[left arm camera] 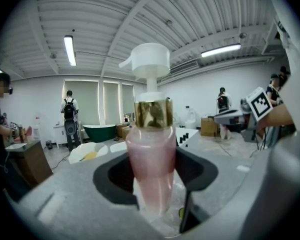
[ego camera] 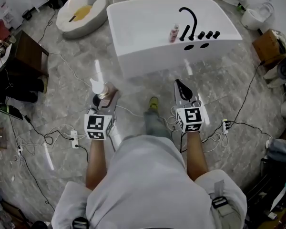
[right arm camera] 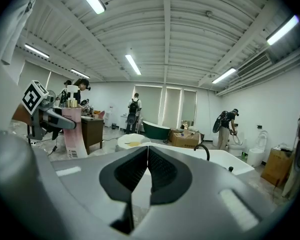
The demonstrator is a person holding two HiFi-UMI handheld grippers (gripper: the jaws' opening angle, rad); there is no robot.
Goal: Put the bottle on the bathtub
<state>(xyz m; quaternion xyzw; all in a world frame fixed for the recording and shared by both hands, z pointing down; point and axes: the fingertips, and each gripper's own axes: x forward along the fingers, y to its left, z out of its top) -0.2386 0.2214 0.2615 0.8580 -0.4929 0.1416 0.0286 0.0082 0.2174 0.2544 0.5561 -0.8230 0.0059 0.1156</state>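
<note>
Left tongs (ego camera: 106,98) grip the upright pink pump bottle (left arm camera: 151,159), held above the floor (ego camera: 76,80) and apart from the white bathtub (ego camera: 148,27) ahead. Right tongs (right arm camera: 146,171) are closed and empty.

We see our right gripper (right arm camera: 148,151), jaws closed and empty, facing the white bathtub (right arm camera: 217,160) and its black faucet (right arm camera: 202,150).

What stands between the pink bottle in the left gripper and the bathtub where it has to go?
Nothing visible. Only floor lies between the pink bottle, held in the left gripper, and the bathtub. On its deck, a small bottle and the black faucet stand further right.
</note>
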